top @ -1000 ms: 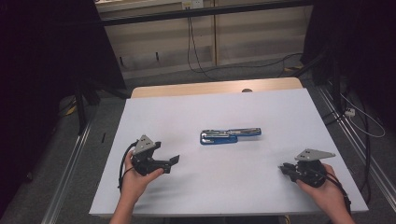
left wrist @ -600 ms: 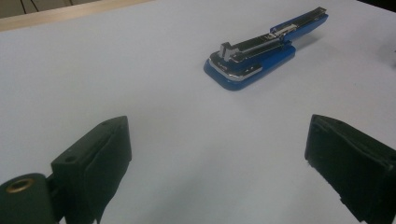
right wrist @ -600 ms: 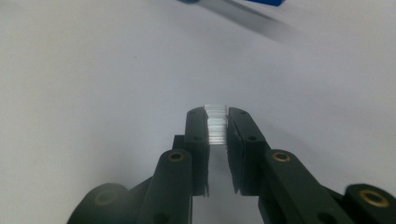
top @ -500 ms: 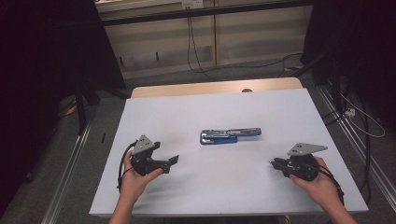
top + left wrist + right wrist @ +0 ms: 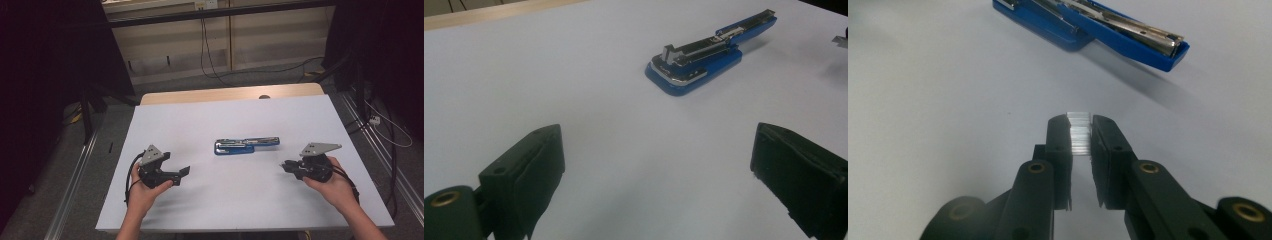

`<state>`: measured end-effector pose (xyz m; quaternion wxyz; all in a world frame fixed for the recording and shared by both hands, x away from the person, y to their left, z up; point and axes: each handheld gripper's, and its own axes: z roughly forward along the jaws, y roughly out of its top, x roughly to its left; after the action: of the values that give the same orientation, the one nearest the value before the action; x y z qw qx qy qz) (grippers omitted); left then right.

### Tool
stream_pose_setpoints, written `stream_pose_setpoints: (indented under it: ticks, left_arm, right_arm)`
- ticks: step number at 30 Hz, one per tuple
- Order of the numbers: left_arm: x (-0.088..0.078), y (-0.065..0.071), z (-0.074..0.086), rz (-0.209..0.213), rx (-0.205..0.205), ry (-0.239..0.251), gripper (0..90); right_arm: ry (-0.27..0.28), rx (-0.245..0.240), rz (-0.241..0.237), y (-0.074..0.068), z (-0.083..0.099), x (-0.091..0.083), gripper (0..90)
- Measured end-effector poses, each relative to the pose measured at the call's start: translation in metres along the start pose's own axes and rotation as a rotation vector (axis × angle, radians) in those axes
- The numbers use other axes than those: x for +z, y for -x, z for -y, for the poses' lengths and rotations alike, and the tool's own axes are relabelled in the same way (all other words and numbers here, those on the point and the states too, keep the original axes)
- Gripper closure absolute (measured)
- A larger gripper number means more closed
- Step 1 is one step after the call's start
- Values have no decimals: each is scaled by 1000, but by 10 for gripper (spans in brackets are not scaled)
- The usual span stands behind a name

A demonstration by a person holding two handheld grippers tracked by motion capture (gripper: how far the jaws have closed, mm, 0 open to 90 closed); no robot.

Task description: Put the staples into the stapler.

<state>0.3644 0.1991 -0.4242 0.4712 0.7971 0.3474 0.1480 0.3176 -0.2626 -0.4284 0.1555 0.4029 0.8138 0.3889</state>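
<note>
Right tongs [image 5: 1080, 131] pinch staple strip [image 5: 1079, 135], hover at four o'clock of desk [image 5: 200, 120]. Left tongs [image 5: 656, 165] spread wide, eight o'clock. Blue stapler [image 5: 245, 145] lies open mid-desk, between them.

High view looks down; gripper views sit low – perhaps all sharing the stapler [image 5: 246, 145].

I see a blue stapler [image 5: 246, 145] with silver metal, silvery staples [image 5: 1079, 134], and a white desk [image 5: 200, 120].
</note>
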Motion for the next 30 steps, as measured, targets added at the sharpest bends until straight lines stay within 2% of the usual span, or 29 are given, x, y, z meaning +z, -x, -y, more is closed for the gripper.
stream_pose_setpoints:
  ticks: [18,21,30]
  left_arm:
    - [2,1,1,7,-6,-8,74]
    - [2,1,1,5,-3,-9,74]
    - [2,0,2,5,-9,-10,74]
  right_arm:
    - [19,-58,-59,2,-28,10,791]
    - [32,-51,-82,3,-32,13,791]
    - [35,-59,-101,6,-40,19,791]
